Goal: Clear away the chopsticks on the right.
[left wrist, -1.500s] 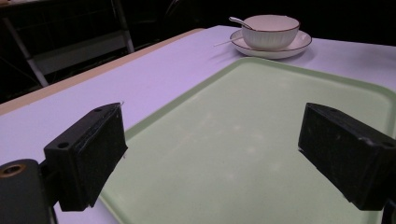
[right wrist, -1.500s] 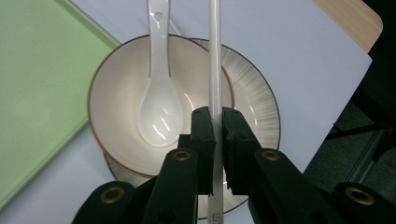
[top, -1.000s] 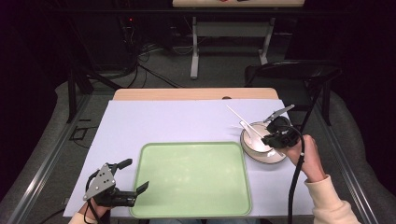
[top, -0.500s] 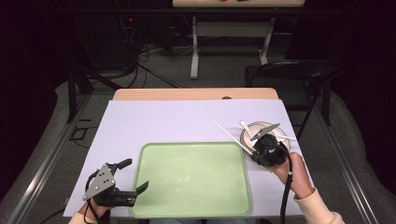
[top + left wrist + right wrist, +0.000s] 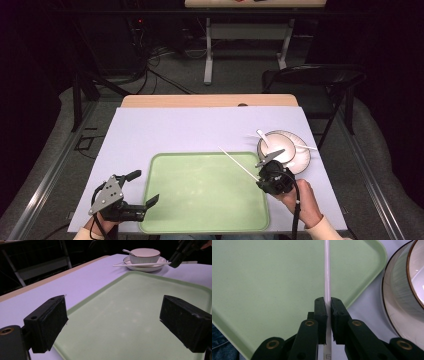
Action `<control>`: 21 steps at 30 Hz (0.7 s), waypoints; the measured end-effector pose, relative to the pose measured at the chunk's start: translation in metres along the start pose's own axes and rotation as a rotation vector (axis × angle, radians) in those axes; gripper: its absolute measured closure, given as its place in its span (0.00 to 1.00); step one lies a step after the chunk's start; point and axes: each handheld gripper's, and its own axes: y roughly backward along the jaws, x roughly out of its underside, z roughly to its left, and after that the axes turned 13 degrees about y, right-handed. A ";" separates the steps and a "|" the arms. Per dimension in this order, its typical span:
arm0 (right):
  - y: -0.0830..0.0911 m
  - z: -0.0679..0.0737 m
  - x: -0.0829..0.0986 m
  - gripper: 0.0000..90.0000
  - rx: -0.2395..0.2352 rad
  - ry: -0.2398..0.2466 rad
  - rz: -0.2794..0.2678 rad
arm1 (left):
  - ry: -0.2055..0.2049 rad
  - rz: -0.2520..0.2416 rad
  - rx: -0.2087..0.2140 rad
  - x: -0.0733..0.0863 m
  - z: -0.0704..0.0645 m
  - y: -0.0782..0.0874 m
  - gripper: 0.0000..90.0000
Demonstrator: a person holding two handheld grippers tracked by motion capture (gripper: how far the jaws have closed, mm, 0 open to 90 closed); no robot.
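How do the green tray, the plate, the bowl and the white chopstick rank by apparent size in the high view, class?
1. green tray
2. plate
3. bowl
The white chopstick is about as long as the plate is wide, but far thinner, so unranked.

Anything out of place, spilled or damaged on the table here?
Nothing stands out. The right gripper holds one white chopstick above the clean green tray; a bowl with a spoon sits upright on its plate. No spills.

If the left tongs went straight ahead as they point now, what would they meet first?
Probably the green tray: the open left tongs point over it. Further along are the chopstick and bowl; depth is unclear.
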 end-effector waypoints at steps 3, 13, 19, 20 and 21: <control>-0.004 0.004 0.002 0.93 -0.002 -0.013 0.003 | 0.000 0.000 0.002 0.000 0.000 0.000 0.08; -0.015 0.009 0.013 0.93 0.001 -0.125 0.014 | -0.003 -0.003 0.005 0.000 0.000 0.001 0.08; -0.020 0.011 0.021 0.93 0.010 -0.196 0.025 | -0.002 -0.003 0.005 0.000 0.000 0.000 0.08; -0.022 0.012 0.022 0.93 0.012 -0.205 0.026 | -0.001 -0.003 0.005 0.000 0.000 0.000 0.08; -0.024 0.012 0.023 0.93 0.012 -0.208 0.032 | -0.001 -0.002 0.006 0.000 0.000 0.000 0.08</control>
